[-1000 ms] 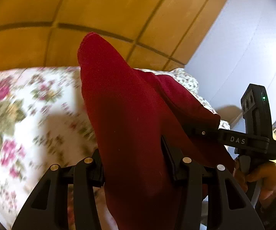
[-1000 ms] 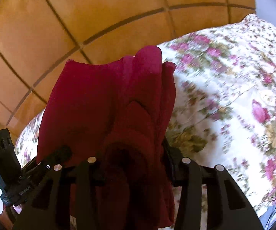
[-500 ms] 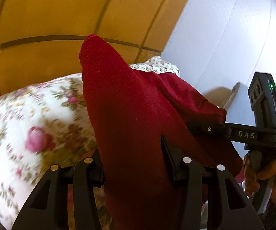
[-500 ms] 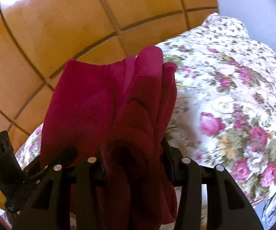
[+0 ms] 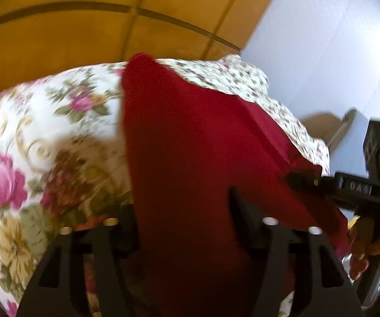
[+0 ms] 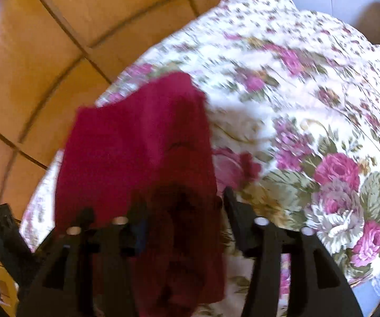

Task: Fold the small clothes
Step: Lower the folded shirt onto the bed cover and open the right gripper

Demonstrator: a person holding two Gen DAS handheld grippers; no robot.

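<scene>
Left gripper (image 5: 184,206): jaws have just been opening and now stand apart, the red garment (image 5: 190,142) running up between them. The cloth fills most of the gap and lies against the right-hand finger (image 5: 238,208); whether either pad still presses on it I cannot tell (frame is blurred). Past the fingertips the cloth rises to a rounded peak, and from there a fold slopes off to the right of the jaws.

Right gripper (image 6: 182,211): jaws likewise just been opening, now apart. A bunched, darker fold of the same garment (image 6: 142,142) sits between them, close against the left-hand finger (image 6: 137,224) — a clear gap of bedding shows between the cloth and the right-hand finger (image 6: 233,211). Beyond the tips the cloth spreads wider to the left of the jaws.

Under and beyond the garment in both views: floral bedspread (image 5: 39,137), pink roses on white. Beyond that — wooden panelled headboard (image 5: 71,31), and a pale wall (image 5: 322,39) to the right of the left jaws.

In the left view, right of the jaws, the other gripper's black body is held by a hand (image 5: 372,243).
</scene>
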